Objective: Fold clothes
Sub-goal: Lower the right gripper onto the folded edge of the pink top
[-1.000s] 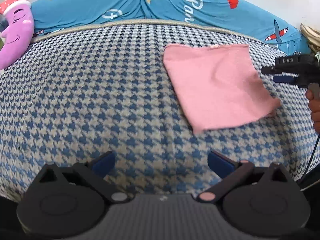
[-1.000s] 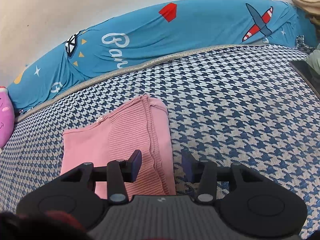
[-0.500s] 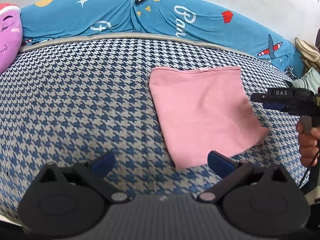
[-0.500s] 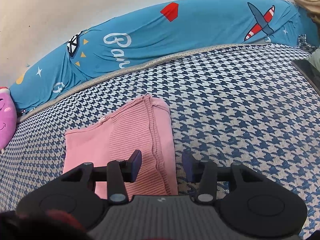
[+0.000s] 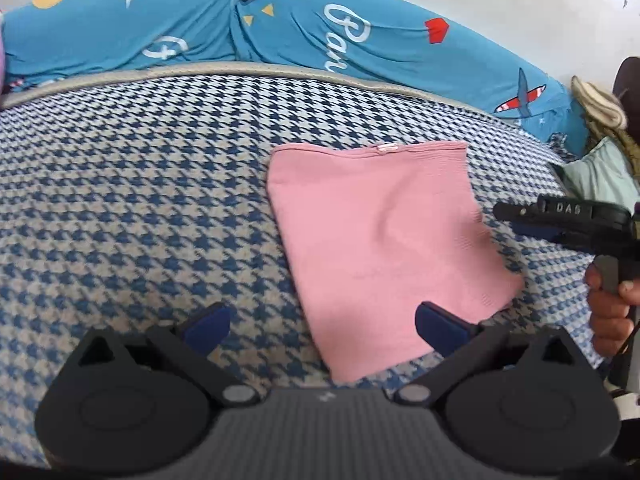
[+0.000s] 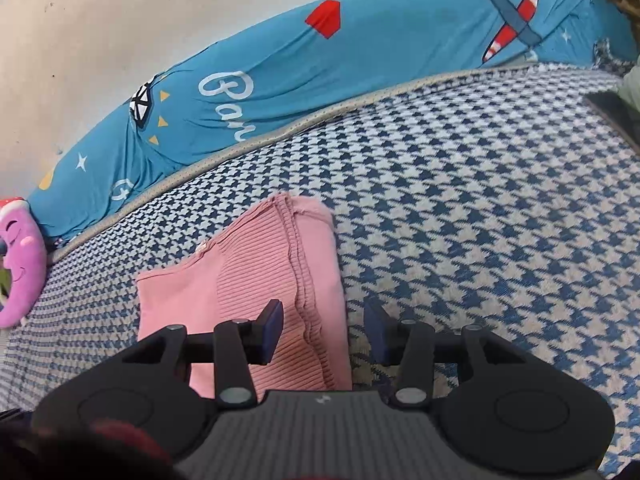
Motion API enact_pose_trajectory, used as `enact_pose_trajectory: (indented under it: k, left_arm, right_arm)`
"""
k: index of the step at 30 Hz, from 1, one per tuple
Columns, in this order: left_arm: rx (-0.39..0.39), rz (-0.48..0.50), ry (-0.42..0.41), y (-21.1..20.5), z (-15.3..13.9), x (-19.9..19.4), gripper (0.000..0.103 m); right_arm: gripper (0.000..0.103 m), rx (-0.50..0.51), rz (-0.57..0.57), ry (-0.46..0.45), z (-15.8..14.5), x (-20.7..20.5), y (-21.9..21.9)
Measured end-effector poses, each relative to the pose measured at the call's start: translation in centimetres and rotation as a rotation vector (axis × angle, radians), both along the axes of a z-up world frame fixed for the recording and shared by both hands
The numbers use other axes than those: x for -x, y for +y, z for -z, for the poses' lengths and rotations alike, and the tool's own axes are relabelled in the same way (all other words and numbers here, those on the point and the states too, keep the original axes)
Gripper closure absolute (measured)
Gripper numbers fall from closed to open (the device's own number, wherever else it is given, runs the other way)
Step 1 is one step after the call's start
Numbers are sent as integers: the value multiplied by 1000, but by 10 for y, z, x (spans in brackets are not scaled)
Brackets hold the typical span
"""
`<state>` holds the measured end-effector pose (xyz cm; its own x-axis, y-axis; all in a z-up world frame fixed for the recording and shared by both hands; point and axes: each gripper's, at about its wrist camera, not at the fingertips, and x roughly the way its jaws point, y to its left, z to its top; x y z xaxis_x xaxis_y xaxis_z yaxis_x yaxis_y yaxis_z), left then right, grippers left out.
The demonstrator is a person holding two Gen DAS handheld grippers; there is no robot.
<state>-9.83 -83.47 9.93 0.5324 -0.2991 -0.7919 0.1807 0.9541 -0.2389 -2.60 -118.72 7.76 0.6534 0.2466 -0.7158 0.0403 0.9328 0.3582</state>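
Left gripper [image 5: 322, 326] has its blue-padded fingers spread wide, nothing between them, hovering over the near corner of the folded pink garment [image 5: 384, 248]. Its right pad covers a bit of the cloth's near edge, so I can't tell if it's touching. Right gripper [image 6: 323, 330] is parted too, empty, straddling the garment's right-hand edge; the stretch of fabric closest to it is hidden under the black body. From the left wrist view that gripper is cut off at the frame edge, with only part of the hand [image 5: 610, 308] holding it visible.

The garment is ribbed knit, folded into a rough rectangle, with a stitched hem running lengthwise and a tiny tag on the far edge, too small to read. It lies flat on the blue-and-white houndstooth cover [image 6: 500, 220]. Behind is a teal printed sheet [image 6: 360, 52], wrinkly, and a purple plush [image 6: 20, 264] half out of frame.
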Motion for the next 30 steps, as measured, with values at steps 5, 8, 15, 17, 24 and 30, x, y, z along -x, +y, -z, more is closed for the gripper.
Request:
enact_pose_trajectory:
  k: [5, 8, 15, 17, 24, 30]
  left_arm:
    - [6, 60, 8, -1, 4, -17, 0]
    - [30, 84, 18, 0, 9, -28, 0]
    - [80, 107, 45, 1, 25, -50, 0]
    - [97, 106, 54, 1, 30, -56, 0]
    - [128, 97, 101, 1, 48, -80, 0]
    - [151, 68, 117, 1, 56, -95, 0]
  right_arm:
    - [57, -48, -17, 26, 6, -2, -3]
    - [55, -57, -22, 38, 10, -3, -2]
    - [52, -44, -49, 82, 21, -8, 4]
    - [52, -43, -54, 93, 25, -10, 6]
    - [51, -70, -53, 92, 30, -13, 7]
    - [65, -93, -51, 90, 33, -16, 8]
